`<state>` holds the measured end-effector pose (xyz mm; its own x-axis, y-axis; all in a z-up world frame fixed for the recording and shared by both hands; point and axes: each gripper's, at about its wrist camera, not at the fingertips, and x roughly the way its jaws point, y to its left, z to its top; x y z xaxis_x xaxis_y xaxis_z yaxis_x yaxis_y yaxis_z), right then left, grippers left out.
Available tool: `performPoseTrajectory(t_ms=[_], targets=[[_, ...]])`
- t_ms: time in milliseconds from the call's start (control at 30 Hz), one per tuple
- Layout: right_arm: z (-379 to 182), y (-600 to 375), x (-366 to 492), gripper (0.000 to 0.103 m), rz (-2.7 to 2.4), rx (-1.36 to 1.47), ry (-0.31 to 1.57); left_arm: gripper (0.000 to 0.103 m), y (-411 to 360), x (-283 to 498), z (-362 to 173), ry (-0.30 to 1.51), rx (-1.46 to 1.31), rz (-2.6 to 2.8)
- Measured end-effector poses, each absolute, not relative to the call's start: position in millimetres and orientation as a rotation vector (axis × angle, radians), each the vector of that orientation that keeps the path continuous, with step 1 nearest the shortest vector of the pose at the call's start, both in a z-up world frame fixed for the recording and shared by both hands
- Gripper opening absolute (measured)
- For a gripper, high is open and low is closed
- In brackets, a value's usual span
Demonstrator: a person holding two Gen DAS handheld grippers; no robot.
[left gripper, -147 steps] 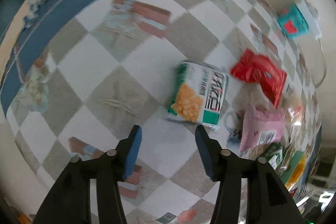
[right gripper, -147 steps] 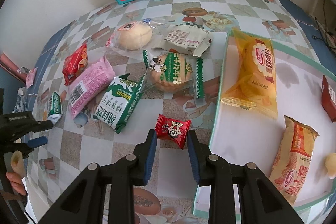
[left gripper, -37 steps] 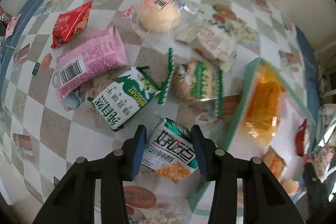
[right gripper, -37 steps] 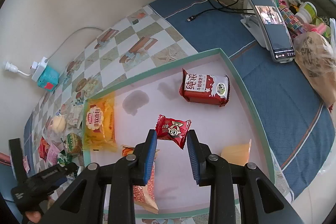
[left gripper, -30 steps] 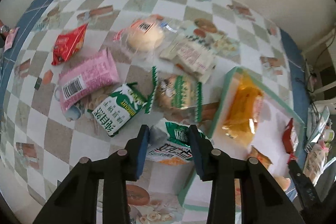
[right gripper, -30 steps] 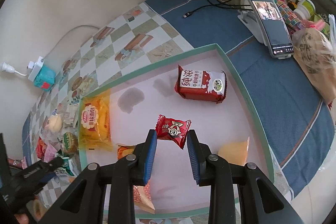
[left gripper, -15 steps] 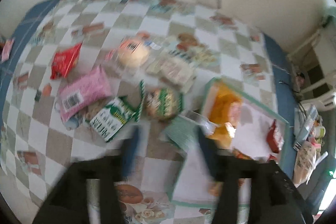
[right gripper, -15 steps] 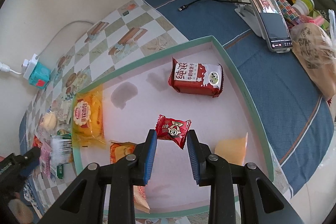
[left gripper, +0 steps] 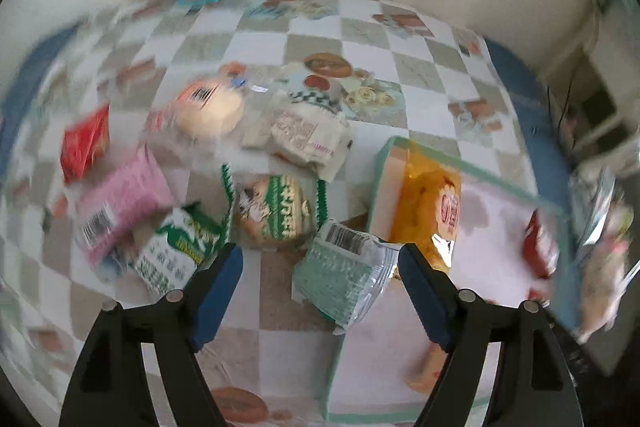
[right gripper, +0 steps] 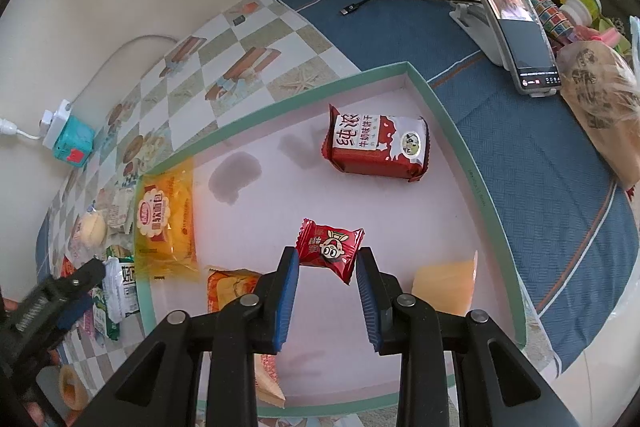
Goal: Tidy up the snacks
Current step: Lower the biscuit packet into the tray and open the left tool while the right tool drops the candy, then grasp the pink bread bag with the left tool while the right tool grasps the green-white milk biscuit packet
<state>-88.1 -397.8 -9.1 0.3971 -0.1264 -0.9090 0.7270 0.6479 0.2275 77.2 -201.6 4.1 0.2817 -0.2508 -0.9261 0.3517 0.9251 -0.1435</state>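
My left gripper (left gripper: 320,285) is wide and its jaws are still opening. Between them, touched by neither pad, is a green-and-white snack packet (left gripper: 344,279), barcode side up, at the near corner of the green-rimmed tray (left gripper: 376,183). This view is blurred. My right gripper (right gripper: 326,267) is shut on a small red candy (right gripper: 330,251) and holds it above the tray's pink floor (right gripper: 400,227). In the tray lie a red biscuit pack (right gripper: 376,147), an orange bag (right gripper: 166,223) and two orange packets by my fingers.
Loose on the checked cloth left of the tray are a pink pack (left gripper: 120,203), a green biscuit pack (left gripper: 176,251), a round cake (left gripper: 276,215), a bun (left gripper: 208,111) and a red pack (left gripper: 86,143). A phone on a stand (right gripper: 516,23) and a brown bag (right gripper: 600,95) sit right of the tray.
The left gripper was shut on the green-and-white packet, carried it to the tray's corner, then opened and let it go. The right gripper still holds the red candy over the tray.
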Motion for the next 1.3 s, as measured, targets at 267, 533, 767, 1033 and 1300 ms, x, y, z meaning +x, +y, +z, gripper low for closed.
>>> performPoseTrajectory(t_ms=[267,533,767,1033,1300], targets=[[-9.9,-398.6,-88.0,0.032,-0.599,0.689,1.030,0.033,-219.3,72.4,-8.8,1.206,0.196,-0.414],[-10.4,-401.2,-89.6,0.032,-0.597,0.699,1.027,0.026,-198.6,77.9,22.4,1.165,0.137,-0.381],[-12.4,-401.5,-89.2,0.032,-0.605,0.709,1.038,0.026,-200.4,64.5,61.4,1.169,0.057,-0.533],[-14.0,-405.1,-92.1,0.033,-0.630,0.705,1.053,0.058,-243.7,37.1,29.6,1.344,0.125,-0.731],[-11.9,-409.6,-96.3,0.072,-0.681,0.688,1.049,0.075,-213.7,55.6,27.6,1.301,0.143,-0.507]])
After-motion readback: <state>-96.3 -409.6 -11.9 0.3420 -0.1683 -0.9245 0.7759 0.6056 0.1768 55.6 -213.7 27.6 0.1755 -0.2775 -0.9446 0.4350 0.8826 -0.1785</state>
